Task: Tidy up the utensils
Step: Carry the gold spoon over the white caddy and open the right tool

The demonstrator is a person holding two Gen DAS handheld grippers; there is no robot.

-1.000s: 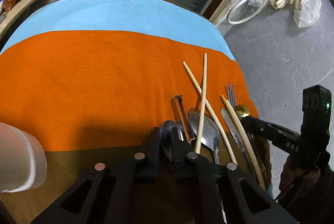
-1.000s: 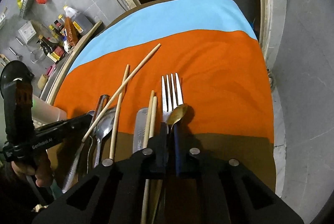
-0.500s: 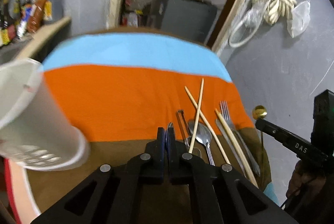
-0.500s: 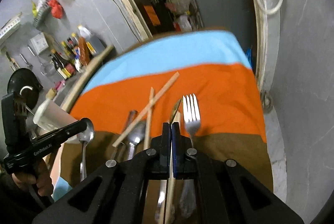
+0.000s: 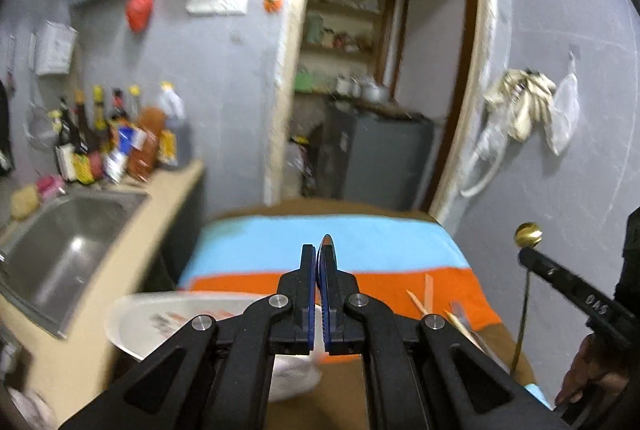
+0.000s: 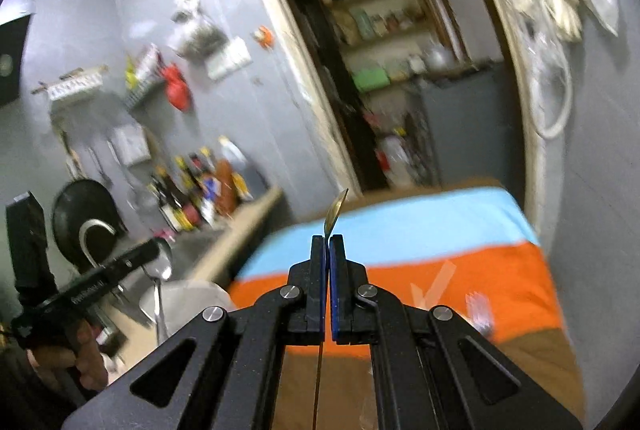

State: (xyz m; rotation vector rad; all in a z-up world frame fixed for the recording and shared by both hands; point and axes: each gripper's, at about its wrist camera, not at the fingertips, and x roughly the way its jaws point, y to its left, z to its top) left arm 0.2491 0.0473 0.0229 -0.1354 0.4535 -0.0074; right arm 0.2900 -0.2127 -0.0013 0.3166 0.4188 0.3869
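My left gripper is shut on a silver spoon, whose bowl pokes up edge-on between the fingertips; it also shows in the right wrist view. My right gripper is shut on a gold spoon, which shows in the left wrist view held upright at the right. Both are lifted well above the table. A white cup stands below my left gripper, also seen in the right wrist view. Chopsticks and a fork lie blurred on the orange cloth.
A steel sink and a counter with several bottles stand at the left. A doorway with shelves and a grey cabinet is behind the table. The table's right edge runs along the grey wall.
Both grippers have risen and tilted up with their spoons, so the views now show the room more than the table. The white cup has come under my left gripper.
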